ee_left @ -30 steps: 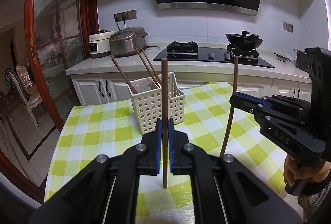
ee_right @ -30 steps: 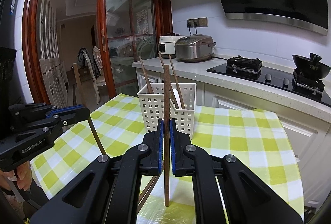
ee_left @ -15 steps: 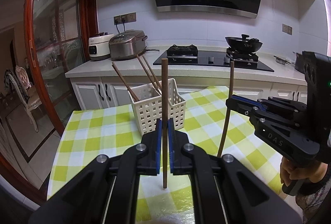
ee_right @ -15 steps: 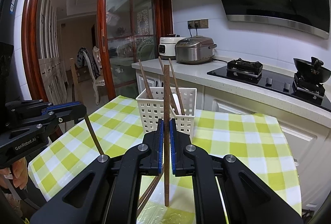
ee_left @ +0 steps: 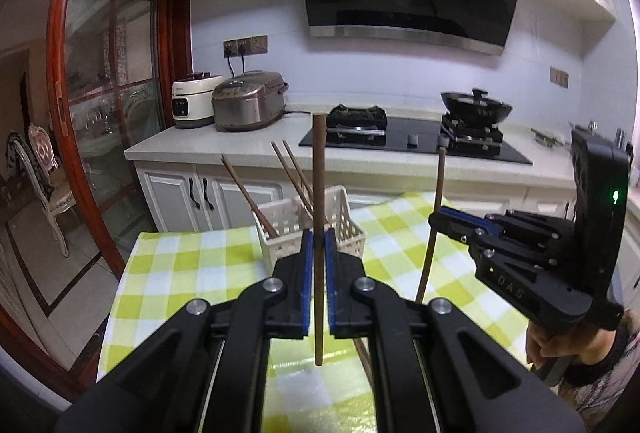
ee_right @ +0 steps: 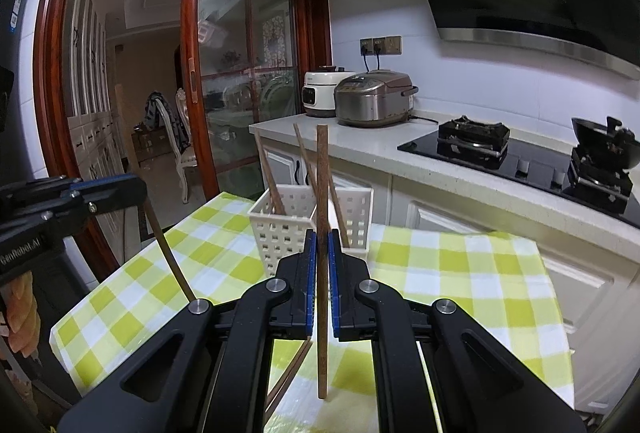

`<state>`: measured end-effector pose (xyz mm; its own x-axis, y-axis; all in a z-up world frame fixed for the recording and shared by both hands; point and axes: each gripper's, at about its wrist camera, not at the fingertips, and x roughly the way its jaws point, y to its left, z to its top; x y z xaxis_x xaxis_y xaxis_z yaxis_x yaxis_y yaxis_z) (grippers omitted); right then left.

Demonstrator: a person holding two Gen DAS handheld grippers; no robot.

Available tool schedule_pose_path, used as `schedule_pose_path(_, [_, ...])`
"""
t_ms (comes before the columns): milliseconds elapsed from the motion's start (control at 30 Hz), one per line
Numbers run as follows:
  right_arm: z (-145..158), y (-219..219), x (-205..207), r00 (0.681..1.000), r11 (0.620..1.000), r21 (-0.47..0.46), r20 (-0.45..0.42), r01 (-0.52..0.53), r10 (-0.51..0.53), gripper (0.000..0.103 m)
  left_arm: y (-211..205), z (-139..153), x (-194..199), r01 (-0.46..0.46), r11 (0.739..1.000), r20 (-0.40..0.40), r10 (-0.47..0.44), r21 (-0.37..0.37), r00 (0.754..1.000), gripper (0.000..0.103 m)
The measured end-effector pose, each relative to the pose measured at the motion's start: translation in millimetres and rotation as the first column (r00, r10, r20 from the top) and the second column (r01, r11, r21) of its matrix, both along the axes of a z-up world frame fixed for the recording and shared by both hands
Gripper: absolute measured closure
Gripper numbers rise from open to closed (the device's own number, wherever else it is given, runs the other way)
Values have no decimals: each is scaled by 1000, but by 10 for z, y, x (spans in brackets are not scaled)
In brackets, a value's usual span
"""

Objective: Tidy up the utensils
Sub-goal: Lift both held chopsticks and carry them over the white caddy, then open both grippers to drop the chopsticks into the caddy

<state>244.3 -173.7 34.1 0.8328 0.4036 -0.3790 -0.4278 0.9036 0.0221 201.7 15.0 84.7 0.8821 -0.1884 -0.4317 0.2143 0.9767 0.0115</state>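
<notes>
Each hand-held gripper, left [ee_left: 319,245] and right [ee_right: 321,245], is clamped on one chopstick [ee_left: 319,169]. Next, drop both sticks into the basket [ee_left: 344,229].

Count of items observed. Grippers: two, the left gripper [ee_left: 319,247] and the right gripper [ee_right: 321,253]. Held chopsticks: two, one upright chopstick [ee_left: 319,193] in the left, a second chopstick [ee_right: 322,201] in the right. Chopsticks standing in the basket [ee_left: 280,221]: three [ee_left: 248,197]. Baskets: one. Further chopsticks on the checked tablecloth [ee_right: 460,265]: at least one [ee_right: 292,373], partly hidden. Cookers on the counter: two [ee_left: 248,101].
</notes>
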Motion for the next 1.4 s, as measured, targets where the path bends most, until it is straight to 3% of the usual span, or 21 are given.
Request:
schedule_pose_path(267, [352, 46, 379, 1000, 1000, 23, 17, 17, -18, 97, 46, 397, 341, -24, 997, 29, 26, -75, 999, 97])
schedule_pose_path(533, [598, 79, 780, 998, 999, 28, 36, 41, -42, 97, -4, 767, 763, -50, 996, 60, 54, -78, 997, 97])
schedule_pose_path(733, [790, 88, 1051, 997, 997, 56, 52, 56, -59, 97, 68, 870, 1011, -78, 991, 71, 86, -110, 994, 97])
schedule_pose_path(1000, [850, 209, 1293, 997, 997, 61, 59, 45, -49, 97, 264, 733, 1333, -111, 980, 43, 120, -166, 992, 97])
schedule_pose_path(1400, [320, 490, 1700, 996, 995, -86, -66, 46, -52, 97, 351, 285, 1690, -113, 976, -59, 104, -187, 993, 97])
